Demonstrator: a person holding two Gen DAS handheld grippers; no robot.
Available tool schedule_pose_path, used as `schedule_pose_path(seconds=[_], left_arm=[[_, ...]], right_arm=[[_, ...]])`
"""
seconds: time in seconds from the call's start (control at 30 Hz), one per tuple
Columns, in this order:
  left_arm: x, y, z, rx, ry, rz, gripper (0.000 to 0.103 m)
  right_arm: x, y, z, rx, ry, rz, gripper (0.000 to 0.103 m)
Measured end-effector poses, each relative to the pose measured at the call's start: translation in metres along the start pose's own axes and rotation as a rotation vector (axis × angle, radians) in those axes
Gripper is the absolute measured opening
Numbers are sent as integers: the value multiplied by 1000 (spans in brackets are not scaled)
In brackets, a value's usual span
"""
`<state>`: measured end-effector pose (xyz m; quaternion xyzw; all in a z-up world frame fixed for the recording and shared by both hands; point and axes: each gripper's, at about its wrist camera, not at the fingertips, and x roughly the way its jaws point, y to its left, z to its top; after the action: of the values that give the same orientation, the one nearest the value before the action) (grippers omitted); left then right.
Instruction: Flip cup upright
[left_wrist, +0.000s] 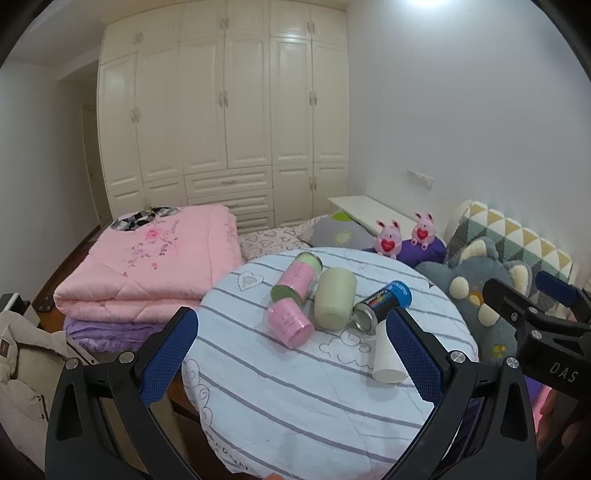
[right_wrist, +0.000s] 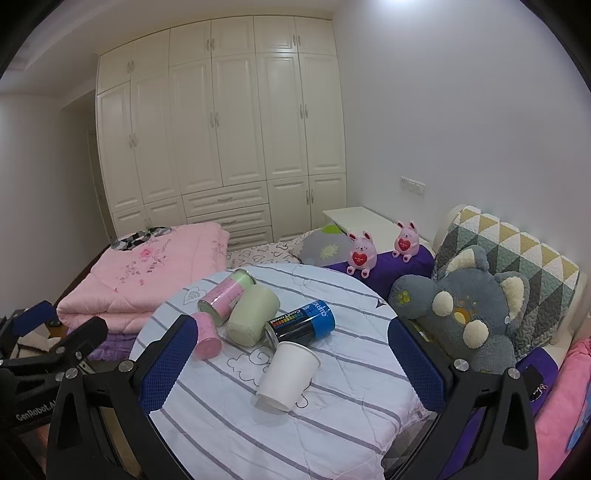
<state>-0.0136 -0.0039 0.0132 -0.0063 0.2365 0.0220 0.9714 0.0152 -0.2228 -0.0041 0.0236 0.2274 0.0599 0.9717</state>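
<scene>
Both your left gripper (left_wrist: 291, 343) and right gripper (right_wrist: 291, 350) hang spread wide and empty above the round striped table (right_wrist: 332, 435), where the white paper cup (right_wrist: 287, 374) lies tipped just beside the blue can (right_wrist: 301, 322). Squeeze hard and you probably crush its thin wall, or nudge the can rolling. Count five: one paper cup, one pale green cup (right_wrist: 253, 315), one small pink cup (right_wrist: 207, 336), two cans.

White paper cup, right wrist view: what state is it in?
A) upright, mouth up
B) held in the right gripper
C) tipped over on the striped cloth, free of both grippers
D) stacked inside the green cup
C: the white paper cup lies tipped on the striped cloth, near the black and blue can, with the right gripper open around nothing.
</scene>
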Motion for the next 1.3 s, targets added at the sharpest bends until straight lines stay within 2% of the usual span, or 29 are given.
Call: schedule_pose_path(seconds=[0.7,1.3], left_arm=[[2,-5,-2,9,7,-5,103],[29,-6,-5,11,63,2,103]], right_arm=[[1,0,1,-21,-8,-11,103],[16,2,-1,-26,29,-23,103]])
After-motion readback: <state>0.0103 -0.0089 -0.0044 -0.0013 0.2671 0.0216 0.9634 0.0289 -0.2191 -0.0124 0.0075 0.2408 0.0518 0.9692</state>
